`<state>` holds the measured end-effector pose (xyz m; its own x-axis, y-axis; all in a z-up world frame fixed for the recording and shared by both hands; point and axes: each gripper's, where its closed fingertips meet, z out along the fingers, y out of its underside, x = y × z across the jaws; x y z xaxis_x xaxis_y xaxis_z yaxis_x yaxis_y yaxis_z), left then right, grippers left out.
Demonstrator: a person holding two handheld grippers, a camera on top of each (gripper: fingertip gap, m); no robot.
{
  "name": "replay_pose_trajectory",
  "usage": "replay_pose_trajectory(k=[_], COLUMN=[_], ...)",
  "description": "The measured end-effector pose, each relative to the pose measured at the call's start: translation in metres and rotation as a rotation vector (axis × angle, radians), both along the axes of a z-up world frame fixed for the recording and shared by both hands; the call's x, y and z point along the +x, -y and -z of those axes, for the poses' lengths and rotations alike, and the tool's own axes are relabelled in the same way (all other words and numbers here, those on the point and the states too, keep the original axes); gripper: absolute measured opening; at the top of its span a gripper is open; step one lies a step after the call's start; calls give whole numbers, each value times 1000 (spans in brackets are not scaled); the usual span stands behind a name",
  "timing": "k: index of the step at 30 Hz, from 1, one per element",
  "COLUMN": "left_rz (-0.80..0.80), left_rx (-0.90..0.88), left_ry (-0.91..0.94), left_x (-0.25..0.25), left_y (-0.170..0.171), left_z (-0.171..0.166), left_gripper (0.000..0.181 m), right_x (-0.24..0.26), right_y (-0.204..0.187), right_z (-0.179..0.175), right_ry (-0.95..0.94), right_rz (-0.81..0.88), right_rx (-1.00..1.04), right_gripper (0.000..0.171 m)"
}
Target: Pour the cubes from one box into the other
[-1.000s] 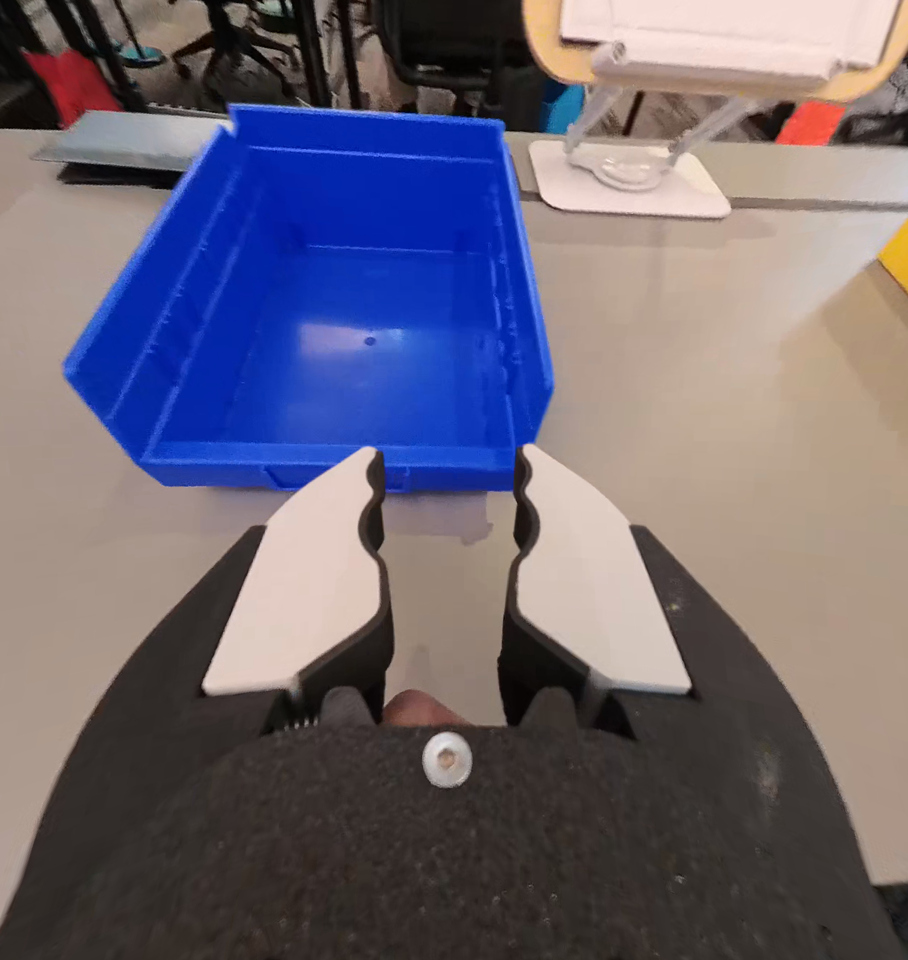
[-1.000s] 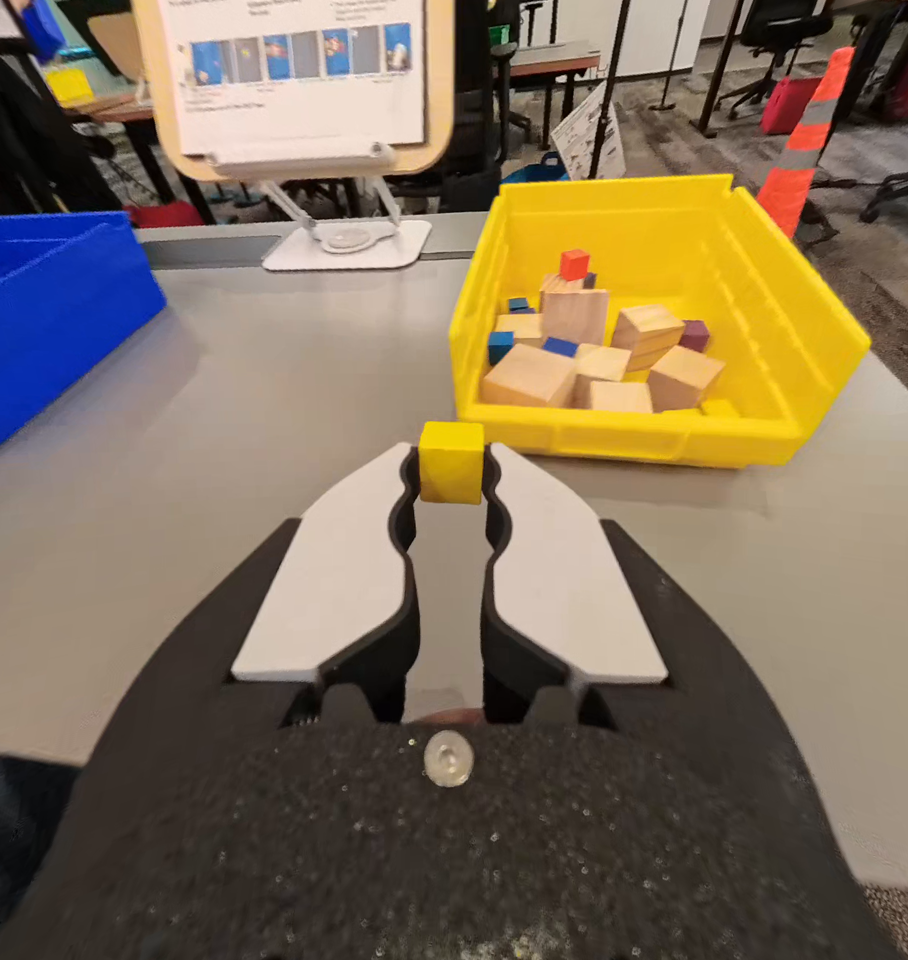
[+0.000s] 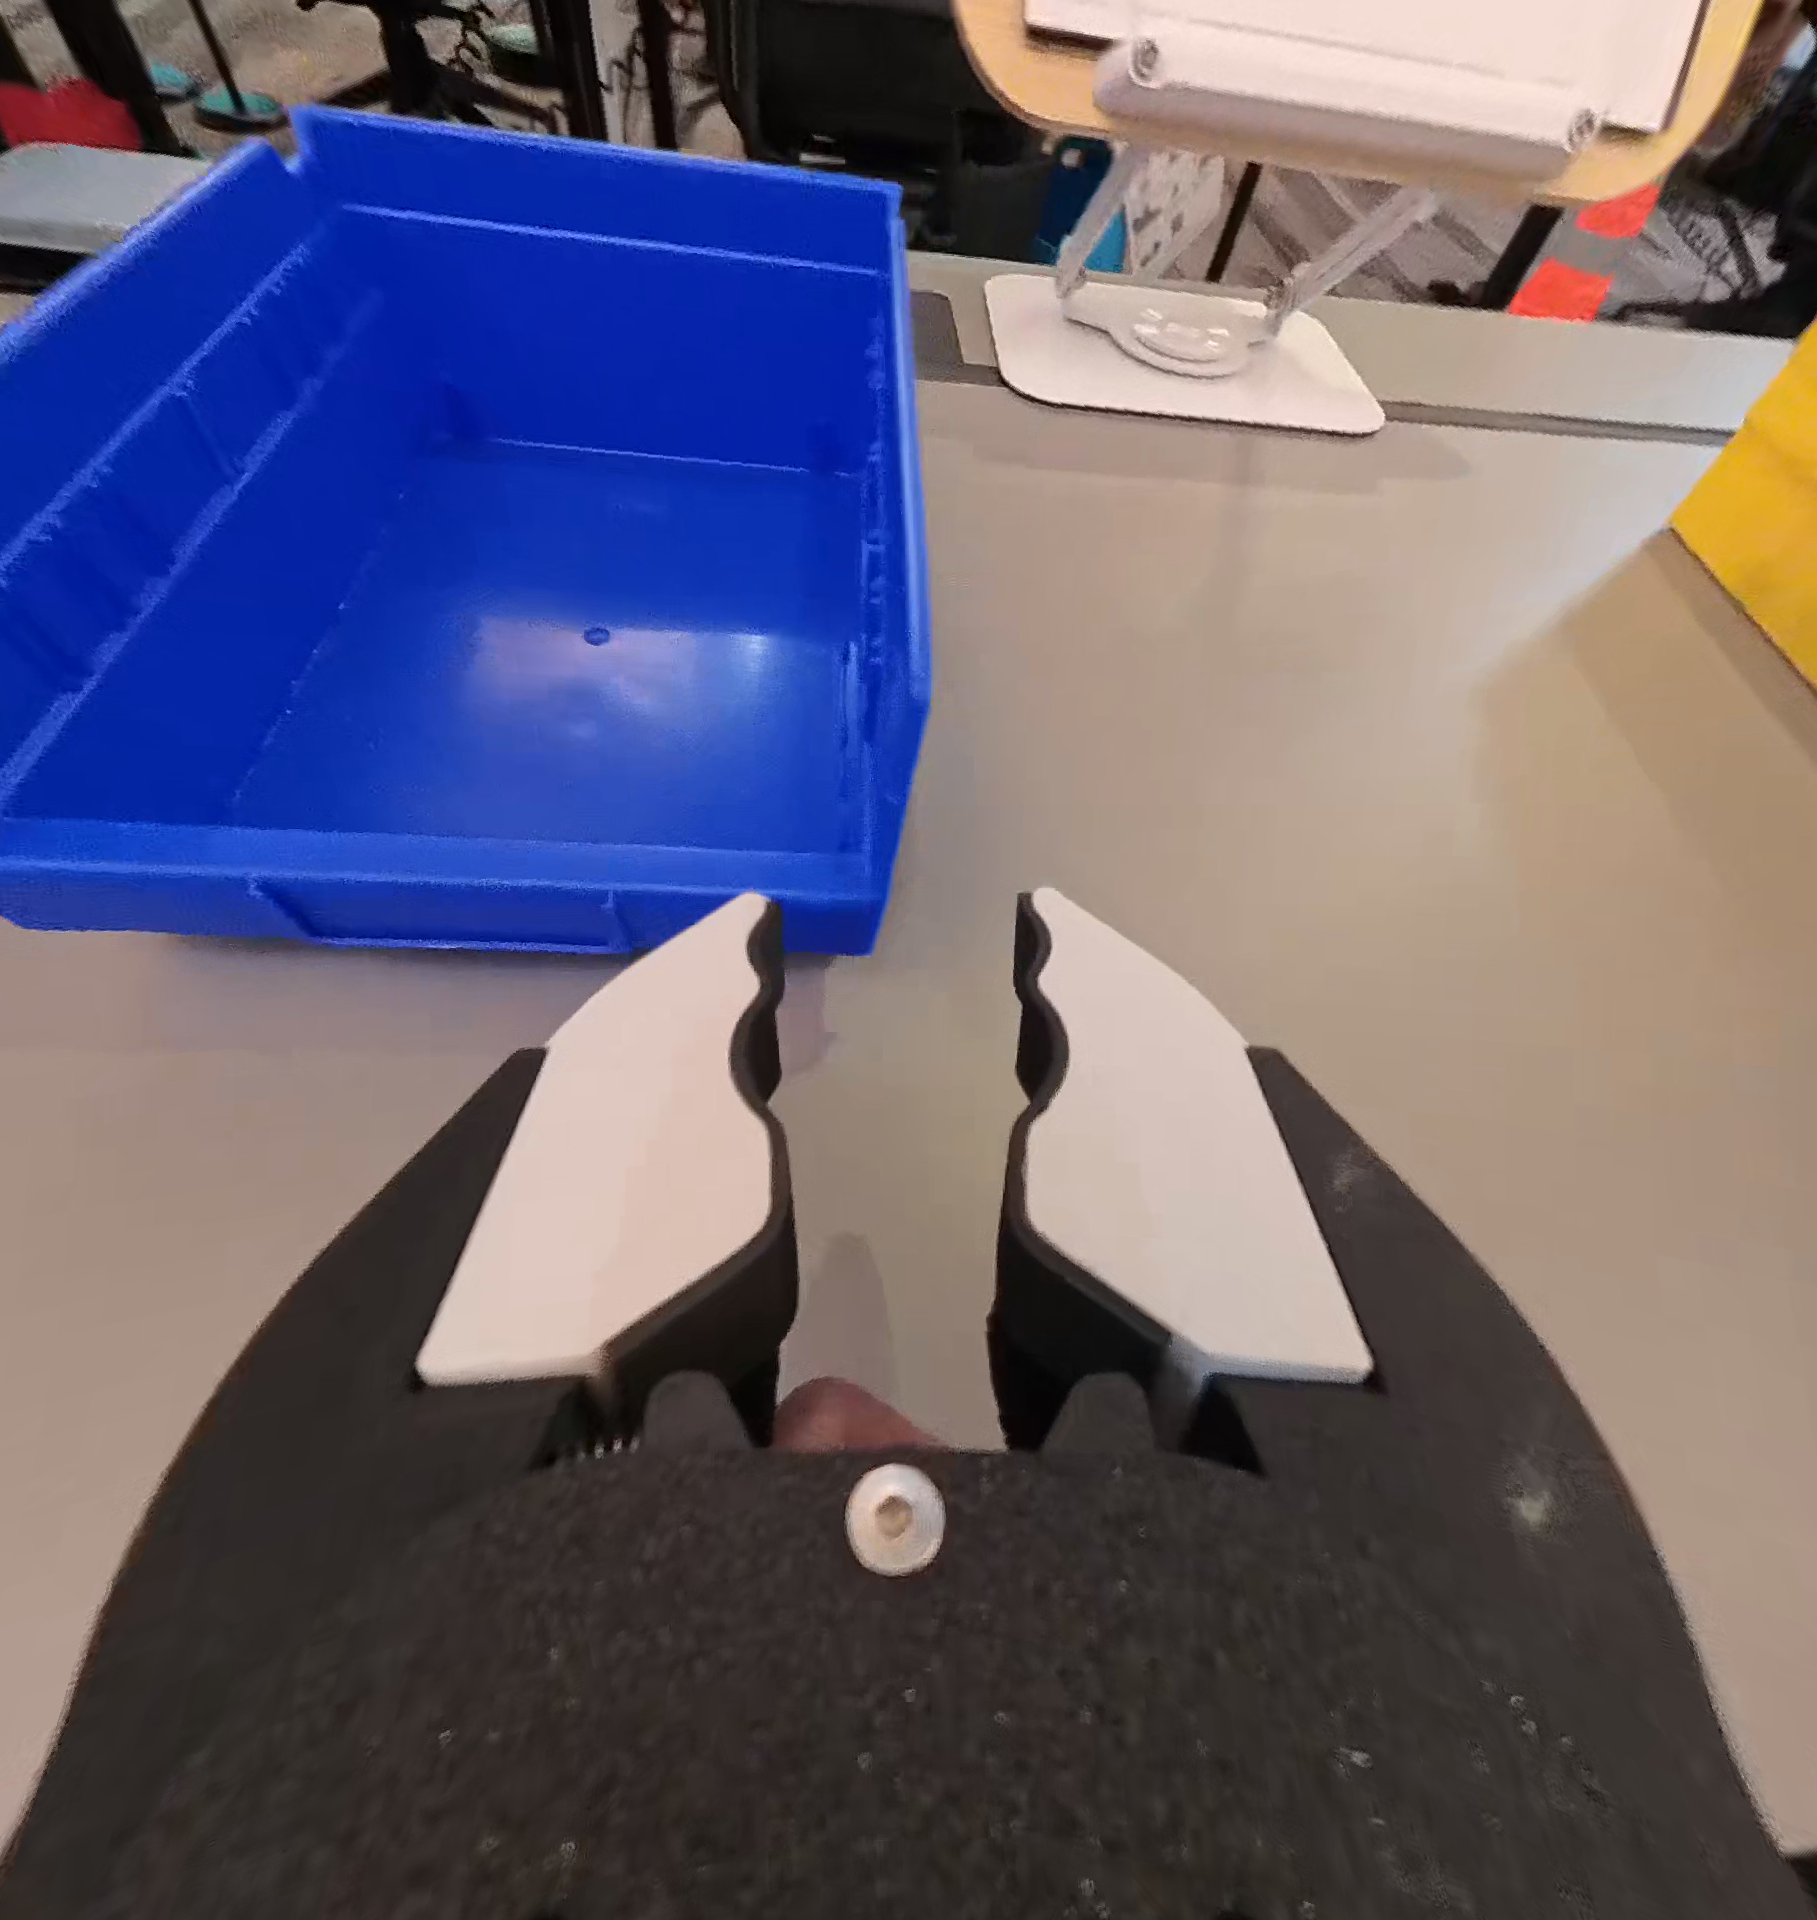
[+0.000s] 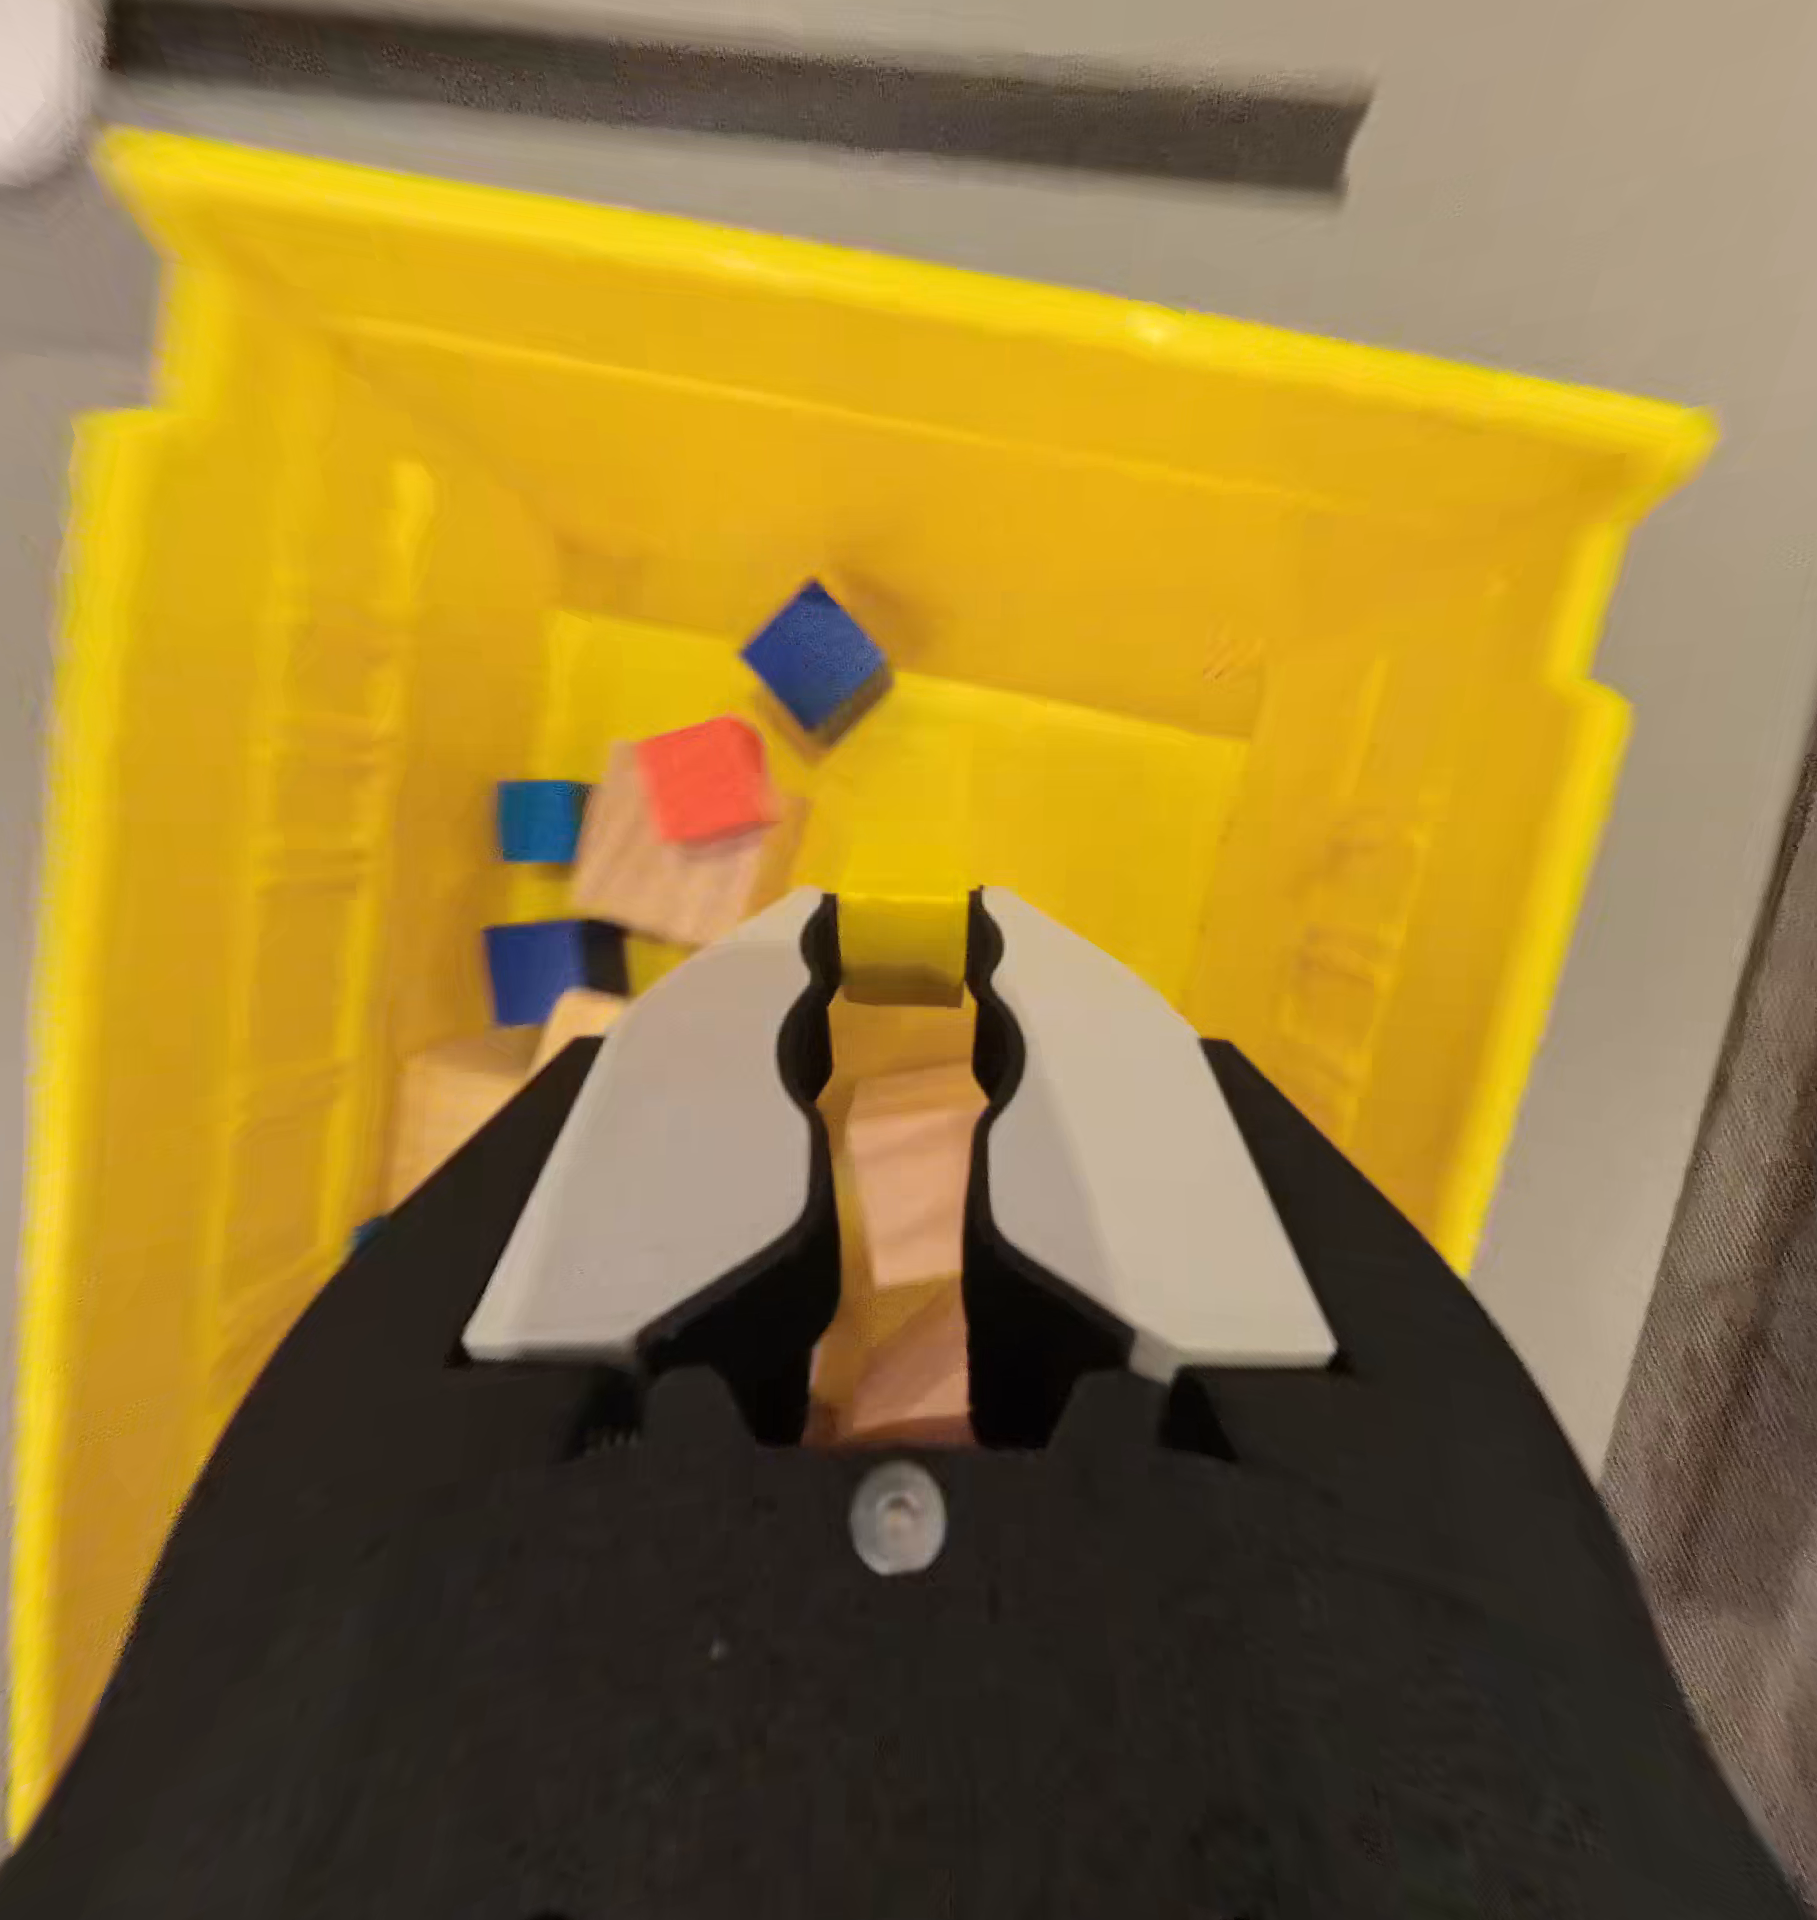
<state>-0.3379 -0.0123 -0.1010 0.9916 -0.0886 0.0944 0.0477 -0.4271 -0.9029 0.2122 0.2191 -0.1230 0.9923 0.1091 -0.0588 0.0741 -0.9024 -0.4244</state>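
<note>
grey table carried a blue bin at the left, open top up, resting flat. carried a white stand base at the far edge, just right of the blue bin. bore a yellow bin at the right, well apart from the blue one.

left gripper: hovering low, pointing forward, fingers spread apart, gripping nothing | right gripper: tilting steeply downward, fingers pinching a small yellow cube at the tips
</note>
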Motion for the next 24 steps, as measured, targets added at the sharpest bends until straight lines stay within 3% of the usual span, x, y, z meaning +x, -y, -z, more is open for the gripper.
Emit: replay_pose_trajectory(k=[5,7,8,9,13,16,18,22,24], left_rz=[17,17,19,18,-1,2,10,-2,23], left_rx=[18,-7,-25,-43,-32,-48,-77,-92,-66], left_ry=[24,42,53,66,86,53,66,118,148], left_x=[-1,-4,-5,-5,-15,-27,-31,-31,-24], left_y=[-6,-12,-15,-18,-25,-23,-17,6,22], left_z=[-6,1,6,8,-8,-16,-14,-6,-6], left_gripper=[42,43,44,46,52,57,57,51,51], right_x=[12,8,10,14,18,0,-32,-95,-94], right_y=[-13,-11,-11,-12,8,57,105,203,241], right_z=[54,63,64,60,-8,-73,-93,-91,-77], right_ry=[219,186,184,203,225,191,103,-257,-301], right_rz=[-67,-40,-24,-11,1,1,-59,-99,-20], right_rx=[-237,-254,-249,-222,-12,252,413,727,831], right_gripper=[22,23,31,43,42,40,40,33,32])
